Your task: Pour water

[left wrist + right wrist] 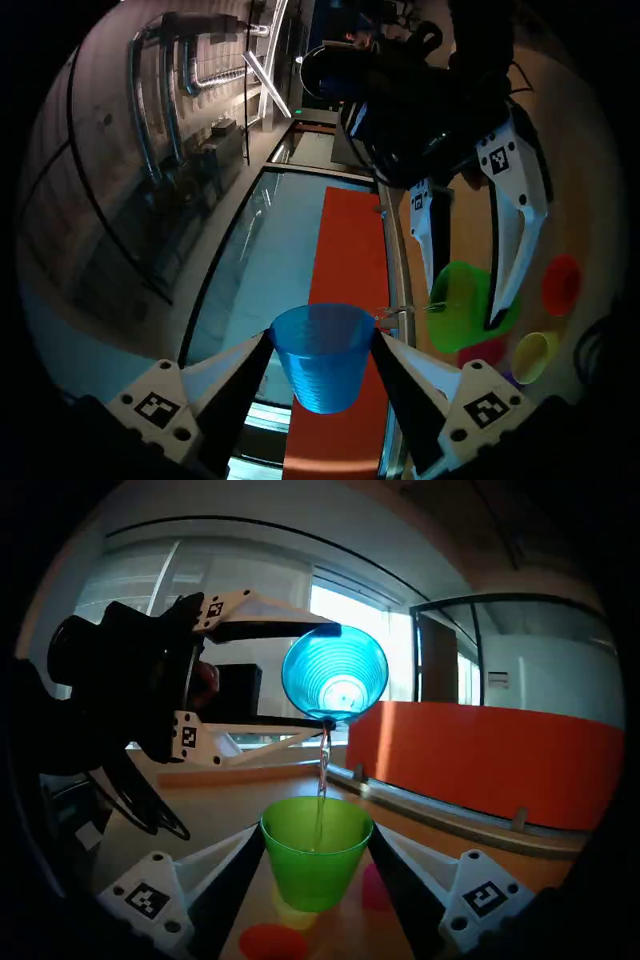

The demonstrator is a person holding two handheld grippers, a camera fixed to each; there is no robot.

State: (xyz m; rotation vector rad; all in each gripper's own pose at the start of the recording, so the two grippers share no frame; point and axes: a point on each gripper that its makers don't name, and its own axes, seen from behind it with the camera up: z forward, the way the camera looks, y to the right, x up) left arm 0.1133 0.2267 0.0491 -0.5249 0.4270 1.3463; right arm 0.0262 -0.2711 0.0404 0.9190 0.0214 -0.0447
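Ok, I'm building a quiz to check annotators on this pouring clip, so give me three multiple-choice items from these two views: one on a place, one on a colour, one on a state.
1. Where is the blue cup relative to the green cup?
A) above it, tipped
B) nested inside it
C) standing beside it on the table

2. What colour is the cup between the right gripper's fingers?
A) yellow
B) red
C) green

3. What is the water doing?
A) falling in a thin stream into the green cup
B) not flowing
C) spilling onto the table

Answers:
1 A: in the right gripper view, the left gripper holds the blue cup tipped over the green one.
2 C: the green cup sits between that view's own fingers.
3 A: a stream runs from the blue cup's rim down into the green cup.
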